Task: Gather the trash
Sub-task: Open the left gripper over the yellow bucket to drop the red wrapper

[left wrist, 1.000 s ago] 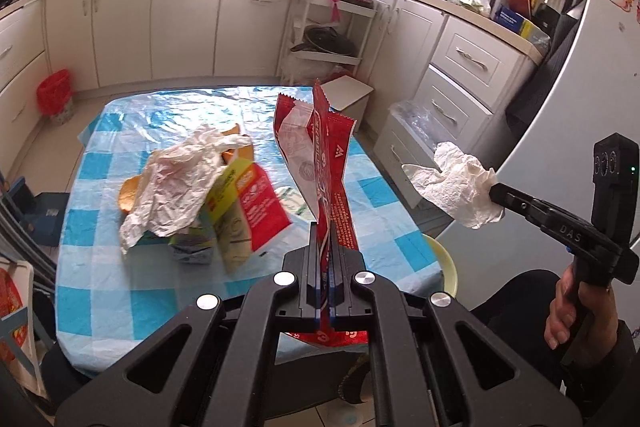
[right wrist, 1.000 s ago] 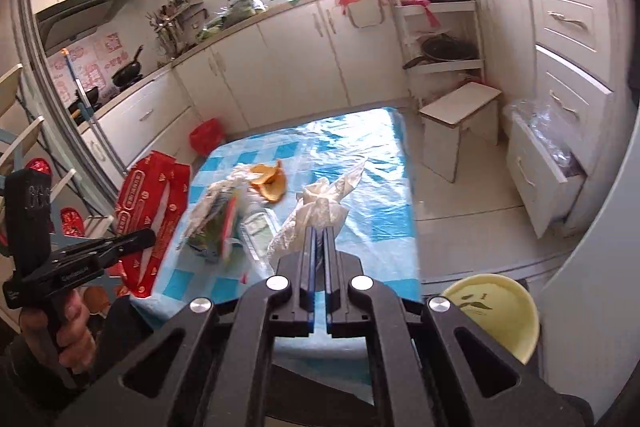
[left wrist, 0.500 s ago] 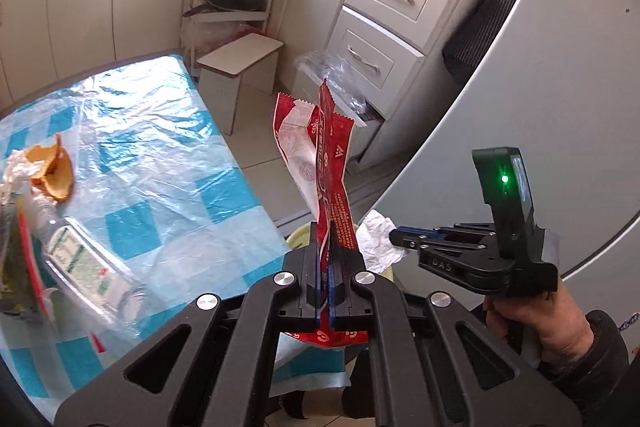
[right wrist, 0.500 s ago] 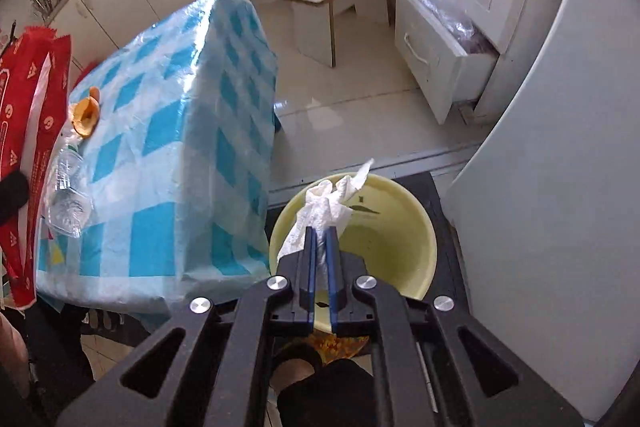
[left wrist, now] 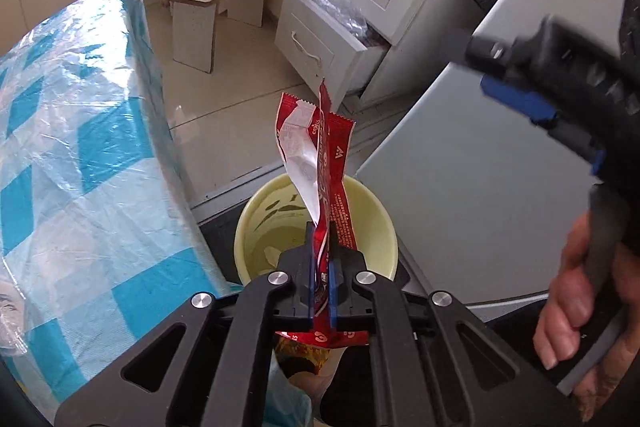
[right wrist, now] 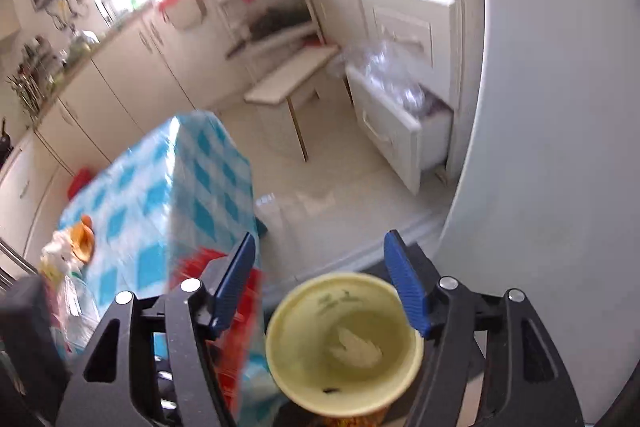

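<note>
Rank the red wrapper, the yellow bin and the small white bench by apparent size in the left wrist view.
Largest to smallest, as they appear:
1. yellow bin, partly hidden behind the wrapper and gripper
2. red wrapper, close to the camera, so it looks enlarged
3. small white bench, farther off; its real size may well exceed both.

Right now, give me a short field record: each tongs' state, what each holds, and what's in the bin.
left tongs: shut on red foil snack wrapper, above the bin
right tongs: open, jaws have just been opening, nothing between them
yellow round plastic bin: on the floor beside the table, crumpled white tissue inside
blue-checked tablecloth table: trash left
</note>
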`<state>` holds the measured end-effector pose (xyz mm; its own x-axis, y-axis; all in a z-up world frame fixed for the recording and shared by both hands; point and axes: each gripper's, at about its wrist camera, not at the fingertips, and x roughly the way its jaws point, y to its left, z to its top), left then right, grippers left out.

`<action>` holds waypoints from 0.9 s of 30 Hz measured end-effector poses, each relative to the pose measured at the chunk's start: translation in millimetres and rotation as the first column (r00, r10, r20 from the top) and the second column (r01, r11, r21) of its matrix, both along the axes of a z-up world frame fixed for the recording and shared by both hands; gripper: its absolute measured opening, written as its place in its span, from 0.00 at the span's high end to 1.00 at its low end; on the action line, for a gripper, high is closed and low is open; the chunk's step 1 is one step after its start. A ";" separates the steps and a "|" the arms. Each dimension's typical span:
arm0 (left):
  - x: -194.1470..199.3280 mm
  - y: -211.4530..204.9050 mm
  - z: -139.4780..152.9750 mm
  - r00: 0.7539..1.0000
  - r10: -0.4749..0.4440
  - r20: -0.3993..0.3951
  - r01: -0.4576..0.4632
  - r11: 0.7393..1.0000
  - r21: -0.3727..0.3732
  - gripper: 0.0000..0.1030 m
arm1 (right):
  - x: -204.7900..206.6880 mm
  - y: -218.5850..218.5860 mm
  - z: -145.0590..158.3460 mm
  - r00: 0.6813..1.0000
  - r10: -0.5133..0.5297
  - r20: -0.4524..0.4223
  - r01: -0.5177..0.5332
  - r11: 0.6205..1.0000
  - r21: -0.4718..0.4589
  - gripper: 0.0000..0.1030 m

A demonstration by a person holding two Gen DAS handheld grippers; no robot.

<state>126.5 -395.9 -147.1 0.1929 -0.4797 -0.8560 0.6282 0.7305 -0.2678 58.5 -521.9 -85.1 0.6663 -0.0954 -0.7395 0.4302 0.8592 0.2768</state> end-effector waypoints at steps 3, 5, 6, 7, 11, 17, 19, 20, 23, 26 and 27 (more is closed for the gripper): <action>-2.5 -13.2 -9.9 1.000 -0.013 0.001 0.013 0.999 0.042 0.65 | 4.6 -5.3 4.9 1.000 -0.011 0.027 0.011 1.000 0.006 0.35; -5.8 -15.3 -8.8 1.000 -0.016 0.017 0.015 0.999 0.049 0.57 | 6.8 -9.9 2.8 1.000 -0.018 0.026 0.017 1.000 0.019 0.35; -5.5 -13.7 -7.8 1.000 -0.018 0.017 0.017 0.999 0.050 0.57 | 6.2 -11.0 1.9 1.000 -0.020 0.022 0.019 0.999 0.025 0.35; -5.1 -11.8 -6.4 1.000 -0.015 0.020 0.014 0.999 0.053 0.56 | 6.4 -11.6 1.8 1.000 -0.022 0.022 0.021 0.999 0.032 0.35; -5.6 2.7 7.0 0.999 0.011 0.044 -0.013 0.999 0.042 0.52 | 11.7 -13.0 1.2 0.999 -0.022 0.030 0.021 0.999 0.037 0.35; -19.7 49.9 45.2 0.986 0.064 0.151 -0.069 0.997 0.028 0.40 | 12.7 -10.5 2.4 0.999 -0.018 0.046 0.016 0.999 0.043 0.35; -25.0 69.8 60.6 0.974 0.098 0.205 -0.104 0.994 0.022 0.37 | 11.9 -6.8 7.5 0.997 -0.015 0.074 0.012 0.999 0.035 0.32; -28.4 82.2 69.2 0.965 0.118 0.236 -0.126 0.992 0.018 0.33 | 11.2 -3.8 11.5 0.996 -0.013 0.089 0.011 1.000 0.022 0.30; -34.6 119.0 90.9 0.932 0.184 0.311 -0.196 0.980 0.008 0.26 | 10.9 7.4 22.6 0.991 0.000 0.135 0.001 1.000 -0.012 0.27; -39.1 154.4 108.8 0.897 0.251 0.364 -0.266 0.964 -0.008 0.23 | 12.3 22.1 31.9 0.986 0.018 0.168 -0.008 0.998 -0.055 0.23; -40.6 164.7 113.4 0.886 0.271 0.375 -0.287 0.958 -0.015 0.22 | 13.3 27.4 34.7 0.984 0.025 0.178 -0.013 0.997 -0.072 0.22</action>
<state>85.9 -231.1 -33.7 0.6195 -0.3261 -0.7141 0.4443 0.8956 -0.0235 71.8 -494.5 -50.4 0.7892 -0.1288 -0.6005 0.3627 0.8868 0.2864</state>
